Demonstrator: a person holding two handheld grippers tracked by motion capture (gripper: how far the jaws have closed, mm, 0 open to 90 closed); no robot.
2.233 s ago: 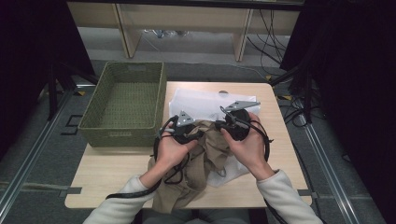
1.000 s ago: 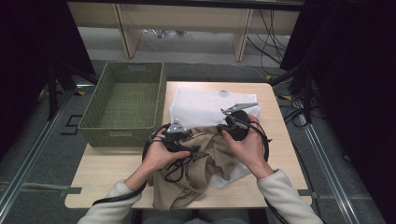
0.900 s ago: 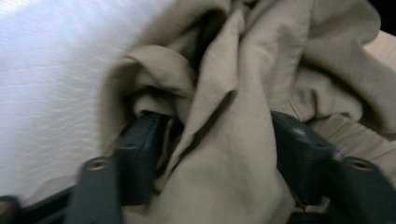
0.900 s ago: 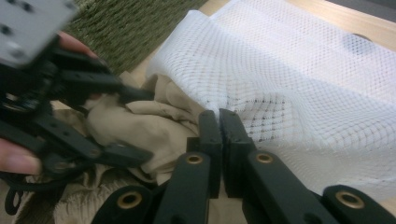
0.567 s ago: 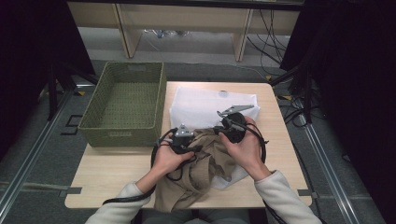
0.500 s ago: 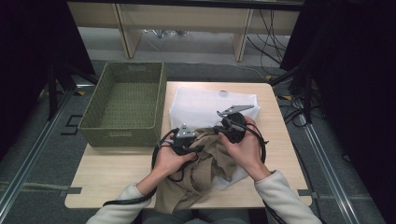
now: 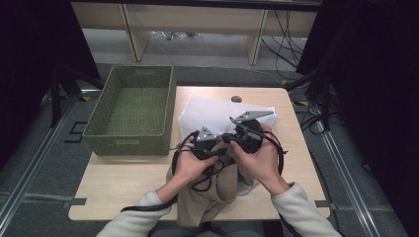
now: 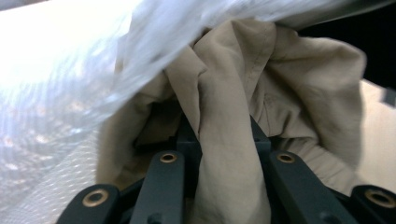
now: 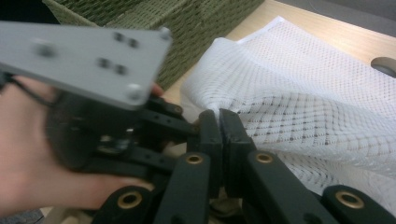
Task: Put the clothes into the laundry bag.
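A beige garment [image 7: 217, 197] lies bunched at the table's front and hangs over its edge, its top tucked under a white mesh bag [image 7: 212, 111]. My left gripper [image 7: 221, 148] has just closed its jaws on an upright fold of the garment [image 8: 289, 84]; in the left gripper view [image 8: 224, 135] the cloth fills the gap between them. The mesh bag [image 8: 70, 93] hangs blurred over that fold. My right gripper [image 7: 229, 139] faces the left one, its jaws [image 9: 219, 116] shut on the edge of the mesh bag [image 9: 303, 93]. The two grippers almost touch.
A green woven basket [image 7: 131, 108] stands empty at the table's left, close behind my left hand [image 9: 28, 154]. The wooden table [image 7: 113, 182] is bare at its front left. Black cables loop from both grippers over the garment. A small dark disc [image 7: 236, 98] sits at the back.
My left gripper moved right from the garment's left side toward the right gripper and shut on a fold of cloth. The right gripper stayed where it was.
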